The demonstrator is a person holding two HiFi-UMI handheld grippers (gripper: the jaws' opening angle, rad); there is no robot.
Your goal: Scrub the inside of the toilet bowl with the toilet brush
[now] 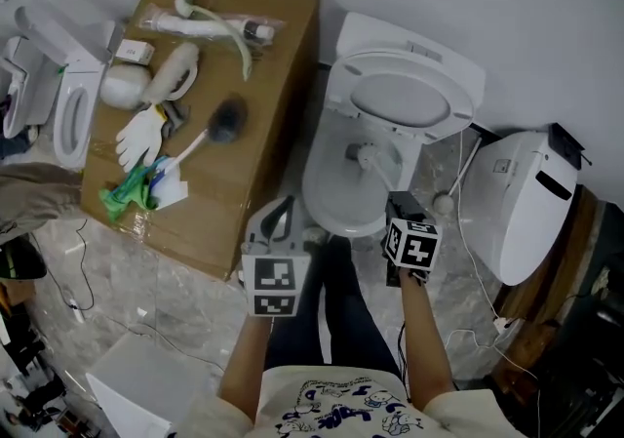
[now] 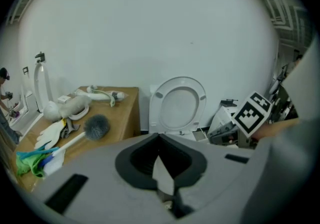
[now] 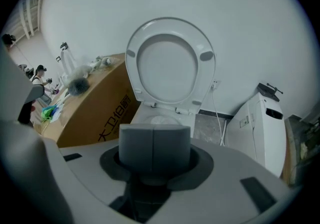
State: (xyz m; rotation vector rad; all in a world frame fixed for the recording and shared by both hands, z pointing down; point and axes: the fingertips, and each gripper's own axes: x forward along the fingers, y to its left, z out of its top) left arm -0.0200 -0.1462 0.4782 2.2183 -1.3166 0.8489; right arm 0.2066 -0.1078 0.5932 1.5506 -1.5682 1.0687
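**A:** Nearest entries?

**B:** Left gripper (image 2: pixel 159 139): jaws closed tip to tip, nothing between them. Right gripper (image 3: pixel 153 140): pads pressed flat together, also empty. It sits just to the right of the left gripper.

**A:** Next out?

**B:** Toilet bowl (image 1: pixel 320 197): white, open, directly ahead of and below the right gripper, and ahead-right of the left gripper. Seat and lid (image 3: pixel 170 63): raised upright behind the bowl, against the wall.

**A:** The task item?

**B:** Toilet brush (image 1: pixel 210 134): ahead-left of the left gripper and well apart from both grippers. It lies flat on the cardboard box (image 1: pixel 258 168) with its dark bristle head at the far end.

**A:** Other items there?

**B:** White glove (image 1: pixel 141 134) and green cloth (image 1: pixel 125 194), both beside the brush handle, left of it.

**A:** Farthest?

**B:** White unit (image 1: pixel 526 202): on the floor, ahead-right of the right gripper, beyond the bowl.
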